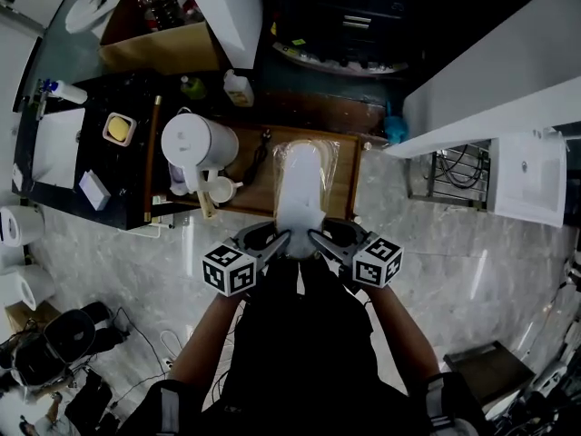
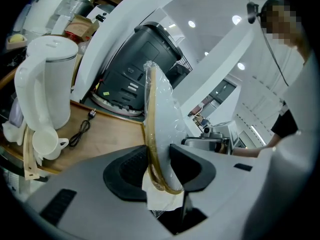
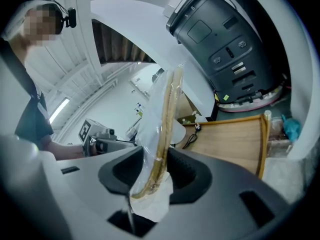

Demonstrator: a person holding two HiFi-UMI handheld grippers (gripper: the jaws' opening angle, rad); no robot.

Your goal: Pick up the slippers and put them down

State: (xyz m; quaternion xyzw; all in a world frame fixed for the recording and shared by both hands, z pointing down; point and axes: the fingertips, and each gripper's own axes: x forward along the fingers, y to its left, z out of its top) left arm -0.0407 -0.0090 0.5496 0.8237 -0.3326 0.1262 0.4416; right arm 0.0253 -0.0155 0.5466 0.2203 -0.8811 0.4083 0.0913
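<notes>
Slippers (image 1: 300, 184), a white pair sealed in a clear plastic wrap with a tan sole edge showing, are held out over the wooden tray (image 1: 347, 187) at the middle of the head view. Their long axis runs straight up the frame, away from the person, with the near end at the bottom where the two tools meet. The left gripper (image 1: 277, 243) comes in from the lower left and the right gripper (image 1: 320, 242) from the lower right. Each is clamped on that same near end, so neither hand is nearer than the other. In the left gripper view and the right gripper view alike the pack stands edge-on between the dark pads, which press on it from both sides, and a white flap of wrap hangs below the jaws. The far end reaches up the frame over the bare middle of the tray, and no view shows whether it touches the wood. A white kettle (image 1: 195, 143) and a cup (image 1: 221, 189) stand to the left of the pack, and a black cable (image 1: 259, 157) lies between them and it, all near but apart from it. The step in hand looks like the setting-down. The landing spot lies below and ahead along the pack's own length, so the move likely turns on lowering both hands evenly to keep the pack in line with the tray and clear of the cable.
</notes>
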